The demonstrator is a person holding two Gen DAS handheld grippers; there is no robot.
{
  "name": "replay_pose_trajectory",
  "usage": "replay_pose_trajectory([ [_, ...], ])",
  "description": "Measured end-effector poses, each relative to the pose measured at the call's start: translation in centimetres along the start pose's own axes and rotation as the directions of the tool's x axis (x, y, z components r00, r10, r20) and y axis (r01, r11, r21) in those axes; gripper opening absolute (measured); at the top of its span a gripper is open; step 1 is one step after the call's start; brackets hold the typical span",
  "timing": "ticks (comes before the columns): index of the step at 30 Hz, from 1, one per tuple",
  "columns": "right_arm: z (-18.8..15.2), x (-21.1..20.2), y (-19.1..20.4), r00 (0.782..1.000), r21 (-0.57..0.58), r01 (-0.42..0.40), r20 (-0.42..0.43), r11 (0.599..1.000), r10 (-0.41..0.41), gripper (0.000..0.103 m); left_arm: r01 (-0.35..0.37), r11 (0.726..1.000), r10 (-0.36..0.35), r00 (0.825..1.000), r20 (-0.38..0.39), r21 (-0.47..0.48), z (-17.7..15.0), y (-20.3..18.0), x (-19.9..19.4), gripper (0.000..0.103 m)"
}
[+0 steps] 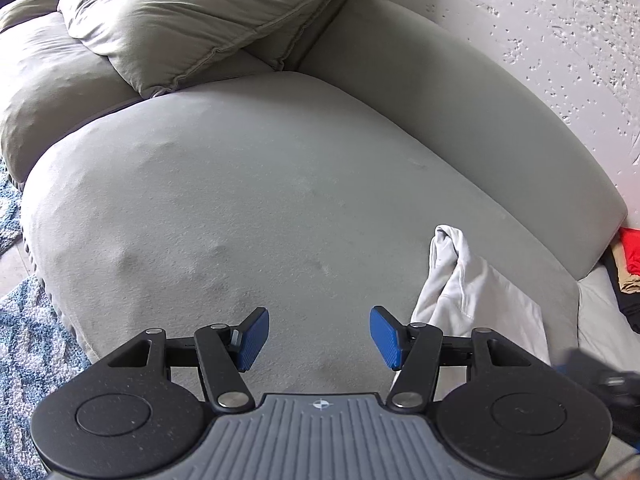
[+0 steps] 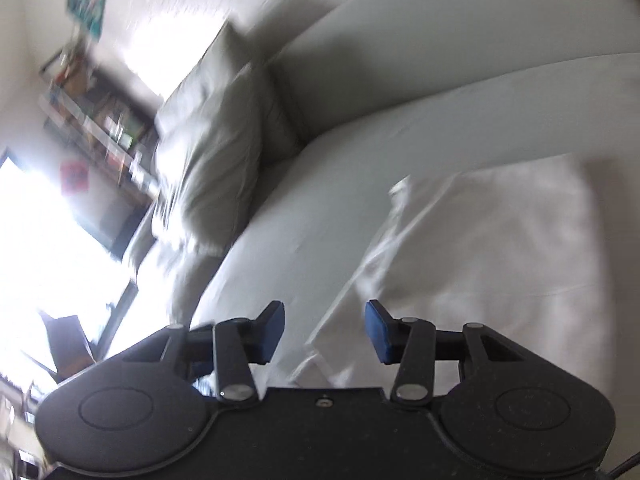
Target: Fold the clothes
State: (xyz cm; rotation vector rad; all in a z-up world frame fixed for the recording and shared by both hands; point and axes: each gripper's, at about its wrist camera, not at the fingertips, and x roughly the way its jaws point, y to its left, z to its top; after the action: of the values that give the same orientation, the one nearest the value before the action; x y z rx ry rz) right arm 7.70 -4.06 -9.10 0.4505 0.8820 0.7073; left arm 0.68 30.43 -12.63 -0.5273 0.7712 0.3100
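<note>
White garment [image 2: 480, 256] lies on the grey sofa seat cushion [image 1: 248, 200], partly folded, smooth panel to the right in the right wrist view, bunched edge toward the middle. In the left wrist view the same white cloth [image 1: 472, 288] sits at the right side of the cushion, a rumpled end sticking up, just beside the backrest [image 1: 460, 112].

Left gripper [image 1: 319, 338]: jaws spread, blue pads [image 1: 254, 340] apart, nothing between them, bare cushion below. The garment is off to the right of its right finger, not pinched.

Right gripper [image 2: 325, 332]: jaws spread, pads [image 2: 378, 332] apart, nothing clamped; the garment's near edge shows beyond the gap, contact can't be told. This view is motion-blurred.

Grey throw pillow [image 1: 192, 20] leans at the back of the sofa. Blue patterned rug [image 1: 28, 344] on the floor at left. Red and dark clothes [image 1: 630, 256] piled at the far right past the cushion end. Blurry shelves [image 2: 92, 112] in the right view.
</note>
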Motion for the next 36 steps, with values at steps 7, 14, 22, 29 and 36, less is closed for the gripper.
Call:
replay_pose_trajectory([
  [7, -0.7, -4.7, -4.5, 0.970, -0.063, 0.242, 0.051, 0.968, -0.239, 0.023, 0.121, 0.944, -0.119, 0.993, -0.026, 0.307, -0.6, -5.4, 0.5, 0.000],
  [14, -3.8, -0.3, -4.2, 0.931, -0.322, 0.336, -0.032, 0.885, -0.365, 0.022, -0.061, 0.839, 0.131, 0.987, -0.092, 0.540, -2.4, -11.4, 5.2, 0.012],
  [22, -6.4, -6.3, -3.5, 0.915, -0.406, 0.330, -0.083, 0.852, -0.394, 0.022, -0.024, 0.888, 0.065, 0.995, -0.075, 0.459, -1.8, -7.2, 1.1, 0.017],
  [29, -0.8, -7.2, -5.4, 0.970, -0.224, 0.240, 0.031, 0.945, -0.239, 0.022, 0.134, 0.872, -0.142, 0.990, -0.019, 0.471, -0.7, -9.5, -0.5, 0.021],
  [36, 3.9, 2.0, -12.5, 0.987, 0.179, -0.051, -0.143, 0.982, 0.077, 0.022, 0.323, 0.761, -0.218, 0.944, -0.247, 0.563, -0.3, -16.3, 7.7, 0.023],
])
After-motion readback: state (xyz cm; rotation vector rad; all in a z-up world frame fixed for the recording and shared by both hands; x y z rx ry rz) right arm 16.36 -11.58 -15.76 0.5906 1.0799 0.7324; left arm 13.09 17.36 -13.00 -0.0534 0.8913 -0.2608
